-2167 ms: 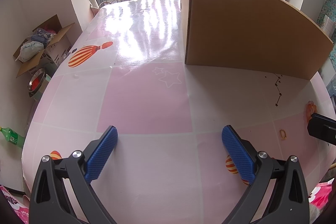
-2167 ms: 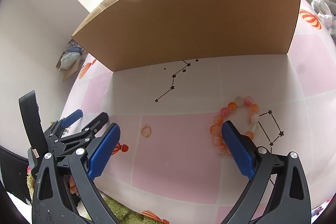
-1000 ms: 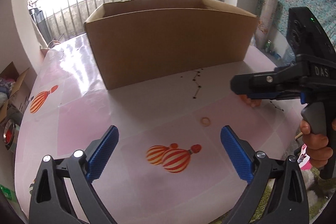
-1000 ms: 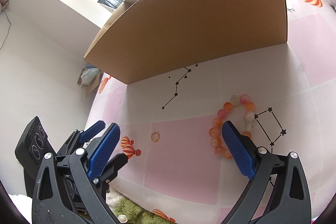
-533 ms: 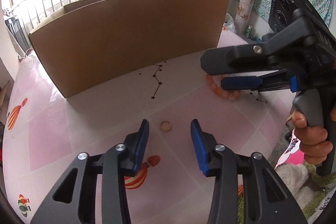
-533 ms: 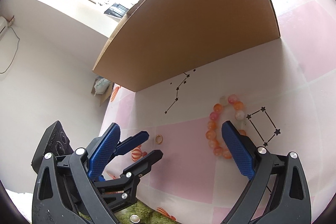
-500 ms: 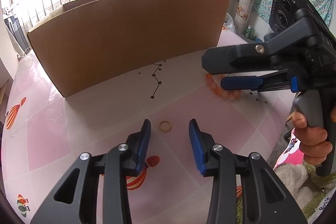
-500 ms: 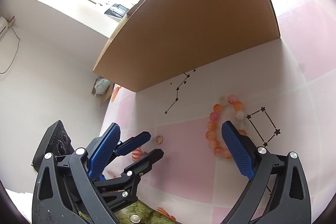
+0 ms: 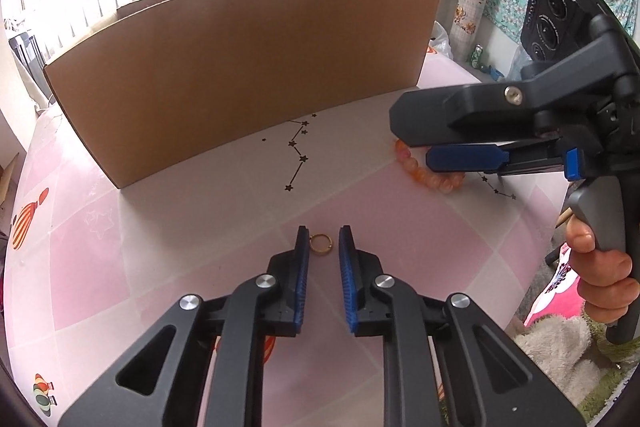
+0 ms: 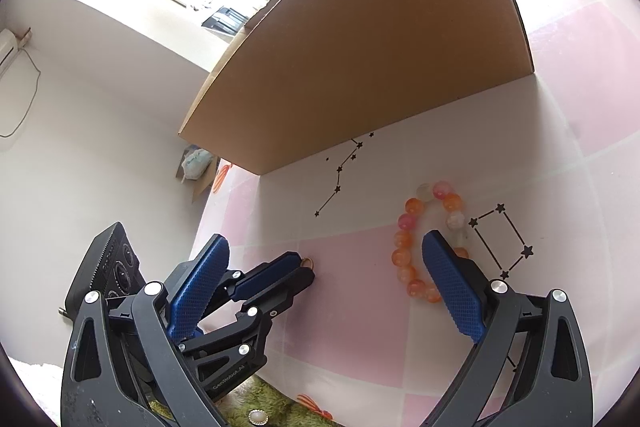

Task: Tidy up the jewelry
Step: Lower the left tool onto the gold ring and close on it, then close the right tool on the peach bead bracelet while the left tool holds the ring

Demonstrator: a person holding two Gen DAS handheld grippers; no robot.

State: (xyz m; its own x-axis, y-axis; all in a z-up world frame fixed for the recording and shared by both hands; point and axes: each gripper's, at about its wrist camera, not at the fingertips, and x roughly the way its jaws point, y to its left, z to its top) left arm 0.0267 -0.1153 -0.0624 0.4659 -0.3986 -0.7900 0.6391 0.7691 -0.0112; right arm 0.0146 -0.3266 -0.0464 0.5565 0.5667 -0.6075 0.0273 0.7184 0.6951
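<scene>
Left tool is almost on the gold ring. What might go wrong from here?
1. The ring lies flat on the tablecloth between the left tool tips, which are not yet shut; the pads may ride over it or flick it away.
2. The right tool, wide open over the bead bracelet, sits close by; lifting the ring toward the cardboard box might knock it.

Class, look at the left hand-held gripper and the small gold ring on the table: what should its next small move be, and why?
Probably close the left hand-held gripper onto the gold ring. The ring lies flat on the table between the blue fingertips, with narrow gaps either side, so nothing is gripped yet. A slight push forward first might centre it deeper on the pads.
</scene>
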